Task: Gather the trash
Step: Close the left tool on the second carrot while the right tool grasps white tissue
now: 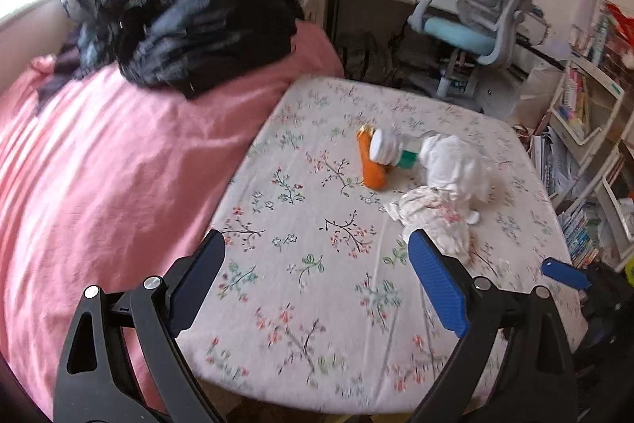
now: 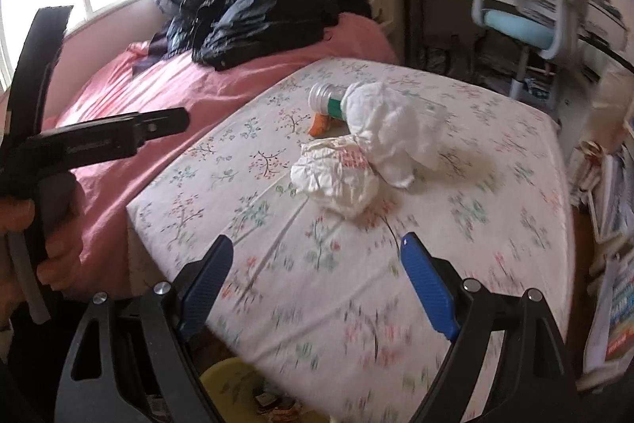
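Trash lies mid-bed on the flowered sheet (image 1: 317,284): crumpled white paper (image 1: 451,165), a printed wrapper (image 2: 337,181), an orange tube (image 1: 372,165) and a bottle (image 2: 329,102), all touching. Pink blanket (image 1: 99,165) and black jacket (image 1: 198,22) lie behind; a desk chair (image 1: 475,18) stands beyond. Left gripper (image 1: 317,252) and right gripper (image 2: 317,256) hang before the pile, jaws wide, empty.
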